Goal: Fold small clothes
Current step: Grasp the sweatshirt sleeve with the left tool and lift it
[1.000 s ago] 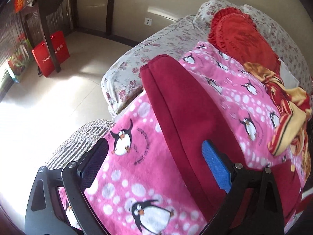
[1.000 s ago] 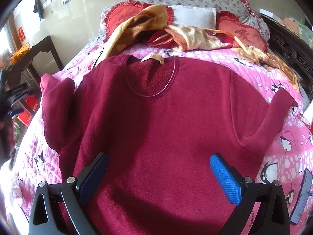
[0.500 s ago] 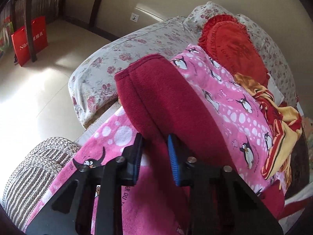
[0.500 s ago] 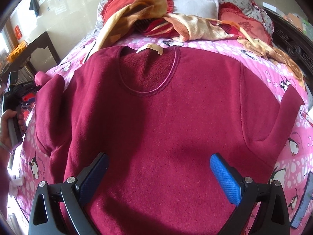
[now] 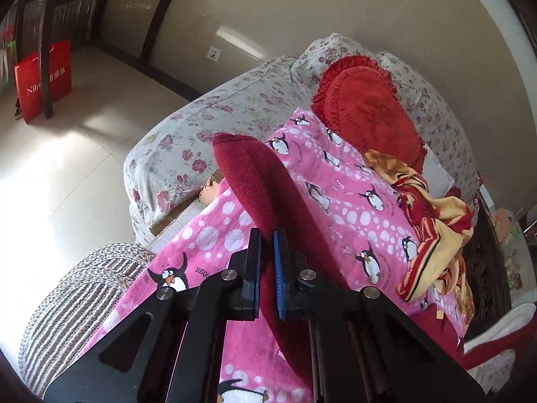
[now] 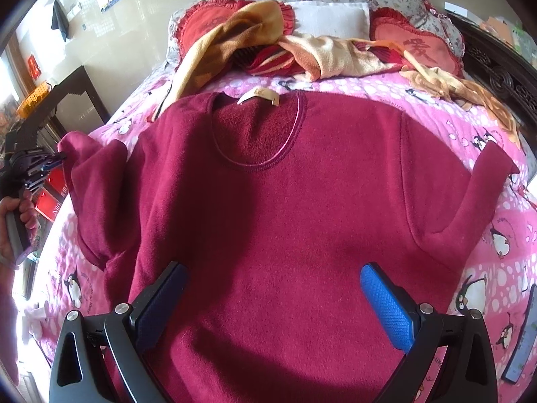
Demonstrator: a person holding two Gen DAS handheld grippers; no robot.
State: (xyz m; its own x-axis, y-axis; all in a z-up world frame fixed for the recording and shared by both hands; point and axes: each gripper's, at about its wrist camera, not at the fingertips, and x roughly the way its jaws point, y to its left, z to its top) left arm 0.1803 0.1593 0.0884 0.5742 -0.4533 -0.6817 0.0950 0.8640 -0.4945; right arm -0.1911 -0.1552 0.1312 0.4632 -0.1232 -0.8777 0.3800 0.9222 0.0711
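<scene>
Jaws of the left gripper (image 5: 267, 235) have just been closing and now pinch the sleeve (image 5: 248, 174) of the red sweater (image 6: 285, 201), which lies flat on the pink blanket (image 6: 496, 235) with its collar toward 12 o'clock. Right gripper (image 6: 278, 288) hangs wide open above the hem, holding nothing. To fold well, carry the sleeve across toward 3 o'clock and lay it flat on the chest; the grip looks shallow, perhaps, so go slowly.
</scene>
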